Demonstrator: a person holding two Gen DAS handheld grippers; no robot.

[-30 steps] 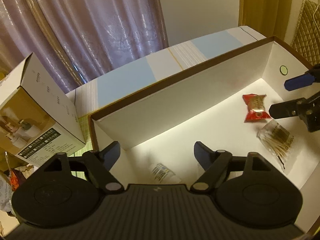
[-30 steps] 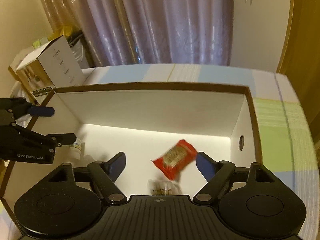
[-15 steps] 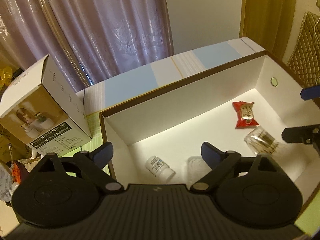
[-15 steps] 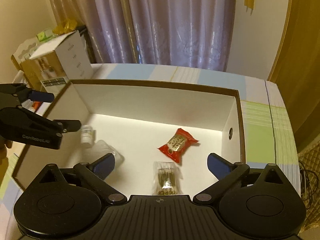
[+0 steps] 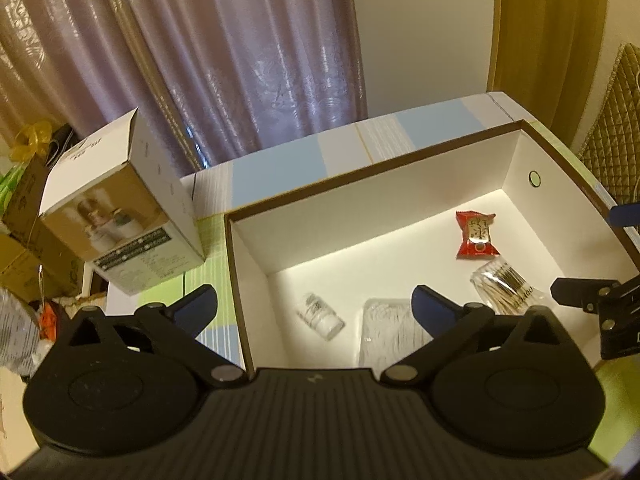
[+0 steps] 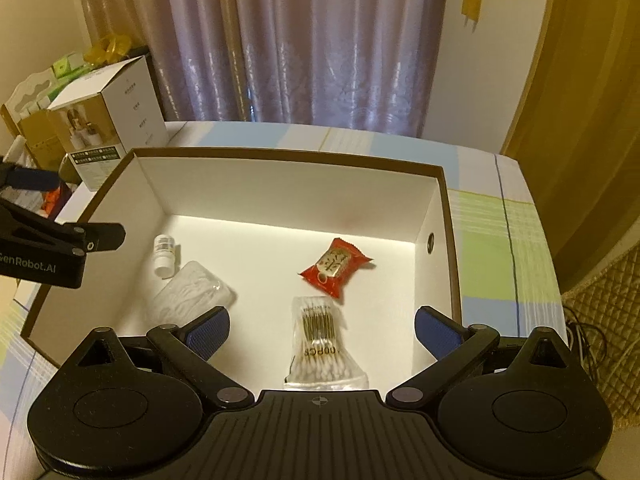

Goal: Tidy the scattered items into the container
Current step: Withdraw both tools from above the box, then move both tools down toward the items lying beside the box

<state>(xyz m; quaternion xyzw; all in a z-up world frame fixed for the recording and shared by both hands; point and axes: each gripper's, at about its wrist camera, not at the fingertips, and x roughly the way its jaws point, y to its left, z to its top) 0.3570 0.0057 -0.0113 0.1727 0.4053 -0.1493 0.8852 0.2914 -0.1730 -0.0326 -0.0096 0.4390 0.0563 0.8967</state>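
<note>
The left gripper (image 5: pixel 314 309) hangs over the near left corner of the white, brown-rimmed cardboard box (image 5: pixel 360 178), its blue-padded jaws spread wide and holding nothing. Between and just beyond those jaws a small clear bottle with a white cap (image 5: pixel 320 316) lies on its side on the box floor, with a flat clear plastic packet (image 5: pixel 386 330) beside it by the right jaw. The right gripper (image 6: pixel 322 330) is likewise spread wide and empty; a clear bag of cotton swabs (image 6: pixel 322 340) lies between its jaws, and a red sweet wrapper (image 6: pixel 335 266) rests beyond them. A white printed carton (image 5: pixel 120 216) stands outside the box, past the left gripper's left jaw.
</note>
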